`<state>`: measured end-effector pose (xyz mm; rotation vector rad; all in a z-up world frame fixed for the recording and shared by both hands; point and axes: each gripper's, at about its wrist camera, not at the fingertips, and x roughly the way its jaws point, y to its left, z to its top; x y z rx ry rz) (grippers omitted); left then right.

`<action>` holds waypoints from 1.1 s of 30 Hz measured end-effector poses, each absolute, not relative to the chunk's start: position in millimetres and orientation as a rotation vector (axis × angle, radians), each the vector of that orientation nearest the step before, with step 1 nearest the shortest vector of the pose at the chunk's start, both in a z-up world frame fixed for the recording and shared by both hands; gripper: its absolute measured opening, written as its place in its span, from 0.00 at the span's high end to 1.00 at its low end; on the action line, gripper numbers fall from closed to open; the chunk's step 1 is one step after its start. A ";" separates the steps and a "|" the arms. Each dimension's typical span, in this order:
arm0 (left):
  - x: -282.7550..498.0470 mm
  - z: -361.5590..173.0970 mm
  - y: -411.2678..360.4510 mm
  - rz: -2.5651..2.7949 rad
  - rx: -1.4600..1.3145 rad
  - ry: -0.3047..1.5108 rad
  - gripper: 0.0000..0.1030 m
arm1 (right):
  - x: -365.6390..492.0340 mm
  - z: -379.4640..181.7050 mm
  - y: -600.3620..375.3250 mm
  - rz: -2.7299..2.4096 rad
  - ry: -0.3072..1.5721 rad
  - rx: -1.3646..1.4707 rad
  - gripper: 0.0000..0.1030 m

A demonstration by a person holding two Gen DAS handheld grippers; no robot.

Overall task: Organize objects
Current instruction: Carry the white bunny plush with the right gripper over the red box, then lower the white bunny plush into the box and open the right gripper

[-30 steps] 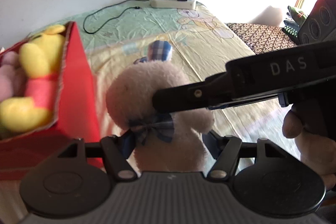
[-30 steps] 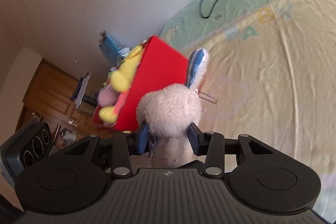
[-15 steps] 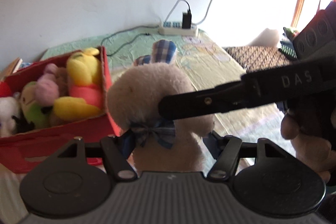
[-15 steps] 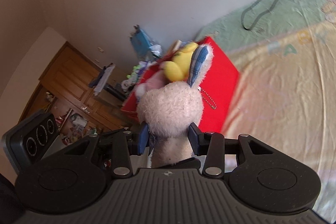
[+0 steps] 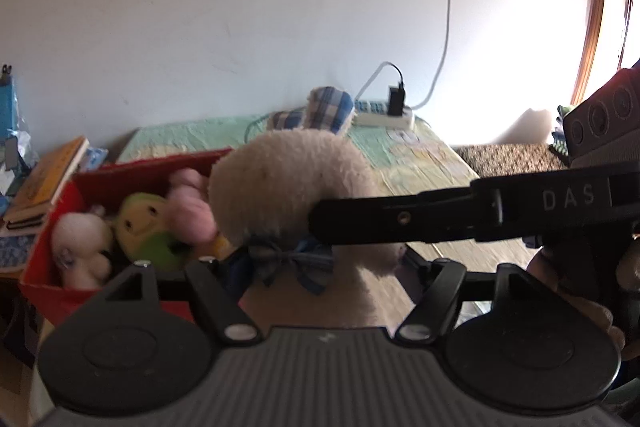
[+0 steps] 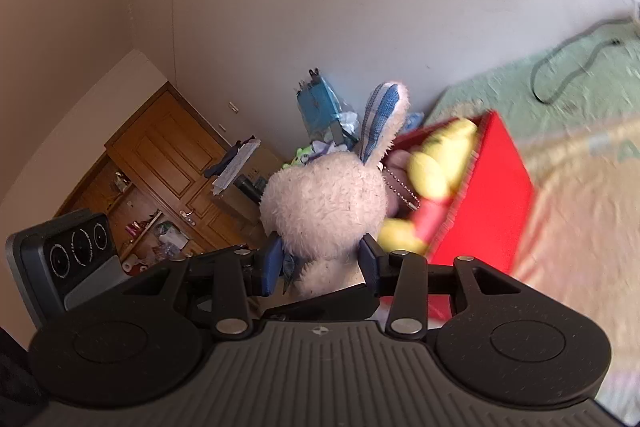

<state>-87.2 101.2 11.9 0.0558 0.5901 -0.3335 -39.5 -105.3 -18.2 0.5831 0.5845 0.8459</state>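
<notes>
While your right gripper (image 6: 320, 259) is clamping the plush rabbit (image 6: 324, 211) at its neck, your left gripper (image 5: 320, 267) is opening around it.

You are holding the rabbit in the air beside the red box (image 5: 132, 171) of soft toys on the bed (image 5: 420, 163); its bow is sitting between the left gripper's spreading pads, which are barely touching it.

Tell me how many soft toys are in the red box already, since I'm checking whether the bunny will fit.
4 show: a white toy at the left, a green one beside it, a pink one next, and a yellow one at the end of the red box. More may lie underneath.
</notes>
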 end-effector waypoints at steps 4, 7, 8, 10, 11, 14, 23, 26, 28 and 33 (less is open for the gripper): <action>-79.3 19.8 139.0 -0.331 0.048 0.574 0.29 | -26.5 -10.0 -68.0 0.840 0.564 0.562 0.58; -71.2 21.0 170.1 -0.327 0.043 0.572 0.28 | -17.1 -6.4 -37.9 0.840 0.549 0.529 0.58; -67.7 20.9 180.0 -0.326 0.038 0.575 0.28 | -14.4 -5.2 -27.1 0.835 0.546 0.517 0.58; -59.1 19.7 199.6 -0.326 0.034 0.578 0.28 | -7.2 -4.2 -6.2 0.824 0.537 0.491 0.58; -56.4 20.1 208.8 -0.328 0.033 0.579 0.28 | -3.0 -3.9 3.5 0.819 0.533 0.479 0.58; -40.5 18.9 233.4 -0.335 0.027 0.580 0.28 | 10.1 -3.0 30.5 0.799 0.517 0.438 0.58; 3.1 -10.7 272.0 -0.335 0.024 0.661 0.28 | 47.8 -27.9 72.5 0.701 0.575 0.435 0.59; 13.3 -23.7 275.4 -0.346 0.022 0.696 0.29 | 54.5 -36.1 81.2 0.662 0.605 0.413 0.59; 17.1 -29.8 276.1 -0.358 0.022 0.710 0.29 | 59.0 -40.7 83.7 0.641 0.623 0.413 0.60; 24.7 -41.0 275.0 -0.395 0.030 0.730 0.20 | 72.8 -49.9 95.2 0.584 0.686 0.366 0.62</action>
